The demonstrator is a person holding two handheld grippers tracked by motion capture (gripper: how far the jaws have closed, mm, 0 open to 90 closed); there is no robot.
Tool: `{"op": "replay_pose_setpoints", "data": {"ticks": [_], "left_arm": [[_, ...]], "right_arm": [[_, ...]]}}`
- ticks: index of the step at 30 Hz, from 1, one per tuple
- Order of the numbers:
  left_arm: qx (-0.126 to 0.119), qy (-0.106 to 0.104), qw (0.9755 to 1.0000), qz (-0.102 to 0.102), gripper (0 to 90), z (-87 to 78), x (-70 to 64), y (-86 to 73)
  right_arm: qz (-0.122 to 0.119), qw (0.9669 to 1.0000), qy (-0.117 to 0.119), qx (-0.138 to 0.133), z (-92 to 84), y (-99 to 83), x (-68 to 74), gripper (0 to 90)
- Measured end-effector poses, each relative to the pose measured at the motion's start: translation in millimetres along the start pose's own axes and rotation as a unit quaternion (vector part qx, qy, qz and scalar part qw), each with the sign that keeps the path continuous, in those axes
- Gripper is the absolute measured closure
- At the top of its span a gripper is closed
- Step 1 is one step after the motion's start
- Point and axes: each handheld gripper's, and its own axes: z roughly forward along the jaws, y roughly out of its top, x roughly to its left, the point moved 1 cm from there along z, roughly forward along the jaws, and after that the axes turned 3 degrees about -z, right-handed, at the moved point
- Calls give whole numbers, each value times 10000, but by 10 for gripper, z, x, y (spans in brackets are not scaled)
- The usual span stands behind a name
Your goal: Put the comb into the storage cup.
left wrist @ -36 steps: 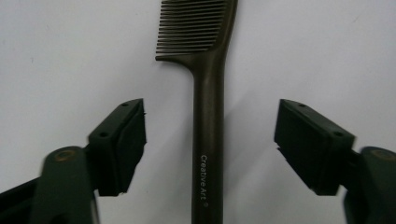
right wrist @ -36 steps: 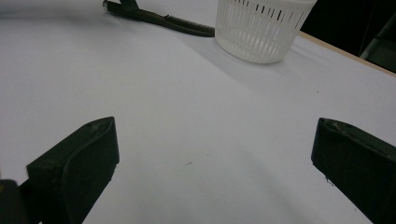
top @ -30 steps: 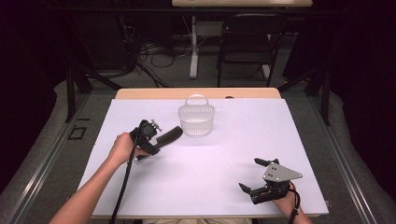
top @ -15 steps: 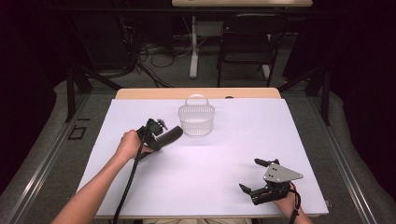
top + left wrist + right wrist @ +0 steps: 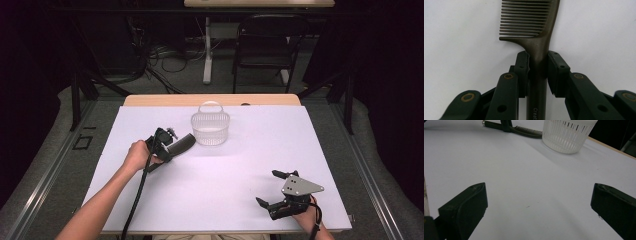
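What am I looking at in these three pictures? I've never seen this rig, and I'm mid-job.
A person at a white table holds a two-jaw gripper in each hand. The wide picture is from a camera above, looking down. The other two come from cameras riding on the grippers, looking along their black jaws. The left gripper has just been closing, and its pads now press on the handle of a dark comb. The right gripper stands open over bare table, holding nothing. A white slotted basket stands farther back, close beside the comb's head.
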Motion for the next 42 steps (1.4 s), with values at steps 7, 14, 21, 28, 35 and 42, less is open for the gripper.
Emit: {"op": "replay_pose_setpoints", "data": {"ticks": [7,14,21,28,35,42], "left_arm": [[-191,56,9998,-33,725,-64,2,-52],[-485,5,9987,-167,725,-193,51,-131],[-908,-177,9950,-363,725,-299,101,-237],[-1518,-423,9860,-552,725,-380,107,-352],[-1992,-511,9765,-641,725,-404,75,-435],[-2427,-575,9656,-738,725,-405,41,-495]], "right_arm": [[15,10000,16,-23,-5,-1,-4,6],[7,10000,-8,-26,-14,3,-2,6],[9,10000,-1,-15,-8,2,-4,6],[43,10000,5,7,-4,-1,-4,6],[31,10000,-8,-5,-3,-1,-1,6],[-7,10000,-5,7,4,0,0,6]]}}
